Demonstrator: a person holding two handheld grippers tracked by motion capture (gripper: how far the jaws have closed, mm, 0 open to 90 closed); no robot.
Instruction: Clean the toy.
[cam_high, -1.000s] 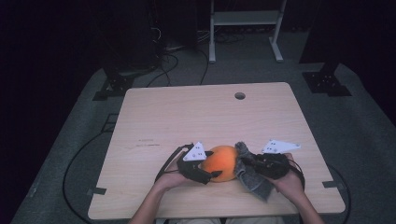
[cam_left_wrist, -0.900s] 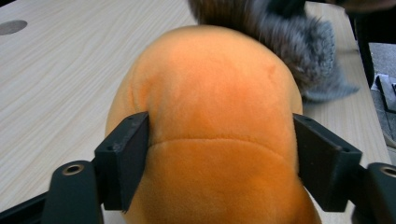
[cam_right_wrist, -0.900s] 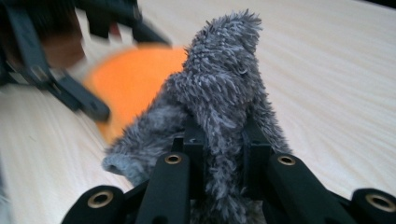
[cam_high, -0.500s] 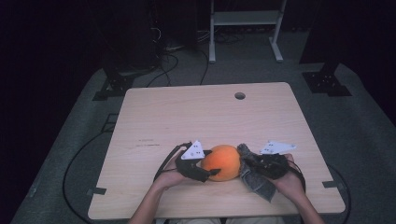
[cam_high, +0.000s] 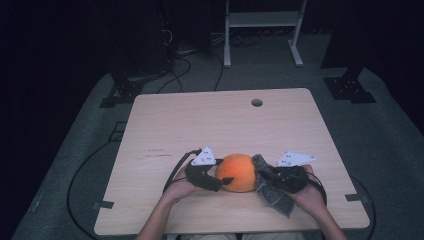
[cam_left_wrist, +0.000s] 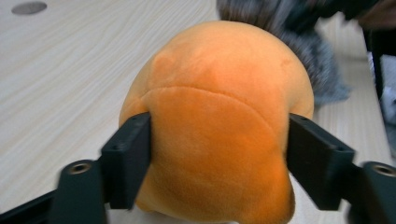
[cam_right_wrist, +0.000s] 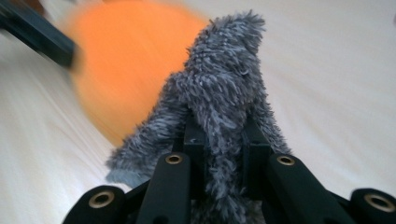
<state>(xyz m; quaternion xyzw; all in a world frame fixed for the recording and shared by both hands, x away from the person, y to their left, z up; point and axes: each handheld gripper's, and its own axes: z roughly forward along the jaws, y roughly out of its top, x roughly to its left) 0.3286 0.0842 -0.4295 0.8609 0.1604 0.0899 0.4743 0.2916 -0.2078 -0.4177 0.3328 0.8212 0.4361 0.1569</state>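
Note:
An orange plush ball rests on the wooden table near its front edge. My left gripper comes at it from the left. Its jaws have just been closing and now press into both sides of the ball; the left gripper is shut on it. My right gripper is shut on a grey fuzzy cloth, which touches the ball's right side. In the right gripper view the cloth stands up between the jaws of the right gripper, with the ball blurred behind it.
A round cable hole sits near the table's far edge. Cables trail off the table's left front. Beyond the table are a white rack's legs and dark stands on grey carpet.
The right gripper and its grey cloth have shifted slightly left, up against the ball. The left hand has stayed in place at the ball.

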